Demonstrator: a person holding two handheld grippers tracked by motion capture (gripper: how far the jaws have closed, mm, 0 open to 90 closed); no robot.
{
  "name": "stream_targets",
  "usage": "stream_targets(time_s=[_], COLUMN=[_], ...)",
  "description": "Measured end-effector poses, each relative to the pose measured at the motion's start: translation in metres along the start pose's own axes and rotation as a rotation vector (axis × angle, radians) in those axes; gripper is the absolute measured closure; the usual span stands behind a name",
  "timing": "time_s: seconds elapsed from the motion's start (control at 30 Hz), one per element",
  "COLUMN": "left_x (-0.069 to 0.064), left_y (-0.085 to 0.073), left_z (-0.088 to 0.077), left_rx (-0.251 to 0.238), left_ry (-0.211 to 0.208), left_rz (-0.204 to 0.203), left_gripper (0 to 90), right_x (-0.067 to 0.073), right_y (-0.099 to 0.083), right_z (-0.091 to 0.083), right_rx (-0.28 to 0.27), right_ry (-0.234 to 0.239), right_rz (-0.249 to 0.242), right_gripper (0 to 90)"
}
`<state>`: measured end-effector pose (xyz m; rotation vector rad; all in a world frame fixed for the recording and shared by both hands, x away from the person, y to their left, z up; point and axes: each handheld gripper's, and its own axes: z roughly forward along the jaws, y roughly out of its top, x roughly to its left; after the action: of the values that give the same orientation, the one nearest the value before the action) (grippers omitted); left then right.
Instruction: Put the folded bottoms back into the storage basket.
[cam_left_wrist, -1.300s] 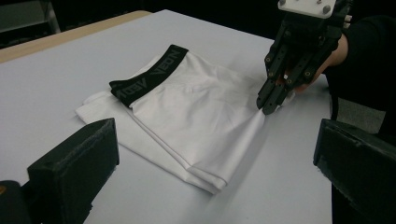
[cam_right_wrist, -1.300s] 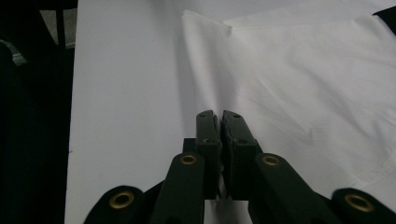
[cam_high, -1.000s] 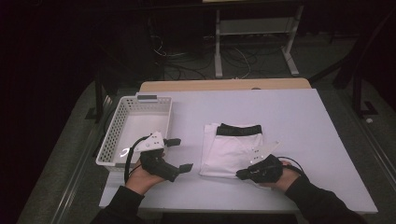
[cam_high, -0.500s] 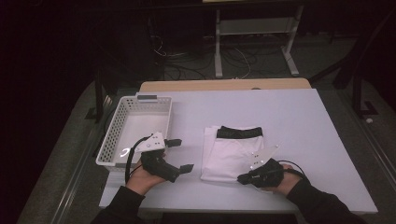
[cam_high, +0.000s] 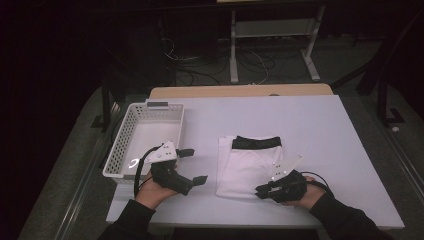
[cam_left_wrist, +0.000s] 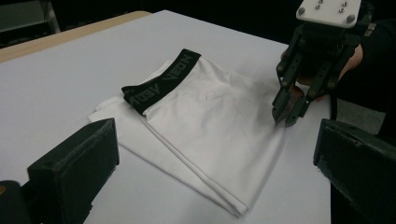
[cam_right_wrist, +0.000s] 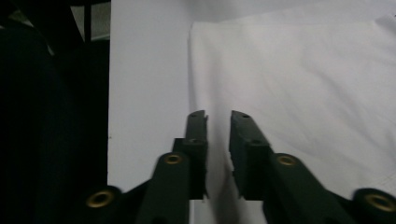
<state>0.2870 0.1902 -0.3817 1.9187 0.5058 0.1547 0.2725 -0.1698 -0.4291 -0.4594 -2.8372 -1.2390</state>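
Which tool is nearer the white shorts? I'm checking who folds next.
Right. The right tool sits at the shorts' near edge; the left tool hovers beside them, nearer the basket.

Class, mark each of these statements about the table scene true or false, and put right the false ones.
1. The white basket lies to the left of the folded white garment. True.
2. The garment's waistband is red. False: it is black with grey lettering.
3. The left gripper grips the garment. False: its jaws stand wide open, apart from the cloth.
4. The right gripper is at the garment's near right edge. True; its jaws have just been opening, a narrow gap between them.
5. The garment lies in the basket. False: it lies on the table.
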Motion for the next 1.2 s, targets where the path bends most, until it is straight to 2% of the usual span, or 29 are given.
stream_targets(time_s=[0.07, 0.17, 0.37, 0.53, 0.7, 0.97, 1.2], left_x=[0.0, 0.0, 0.001, 0.001, 0.002, 0.0, -0.002], left_y=[0.0, 0.0, 0.0, 0.001, 0.001, 0.002, 0.003], left_z=[0.0, 0.001, 0.0, 0.001, 0.003, 0.005, 0.009], left_rx=[0.0, -0.002, -0.004, -0.007, -0.001, 0.004, 0.006], left_ry=[0.002, 0.0, -0.002, -0.005, -0.002, -0.002, -0.011], left_rz=[-0.001, -0.003, -0.022, -0.031, -0.032, -0.028, -0.022], left_gripper=[0.0, 0.0, 0.0, 0.0, 0.0, 0.1, 0.1], right_x=[-0.001, -0.003, -0.006, -0.005, -0.005, -0.002, 0.0], right_y=[0.0, 0.0, -0.008, -0.016, -0.025, -0.037, -0.05], right_z=[-0.003, -0.008, -0.024, -0.04, -0.05, -0.055, -0.057], right_rx=[-0.008, -0.031, -0.085, -0.116, -0.13, -0.134, -0.125], right_ry=[-0.002, -0.022, -0.093, -0.144, -0.167, -0.196, -0.209], right_rz=[0.018, 0.041, 0.087, 0.116, 0.14, 0.165, 0.208], right_gripper=[69.6, 60.4, 44.4, 38.7, 34.7, 25.7, 14.5])
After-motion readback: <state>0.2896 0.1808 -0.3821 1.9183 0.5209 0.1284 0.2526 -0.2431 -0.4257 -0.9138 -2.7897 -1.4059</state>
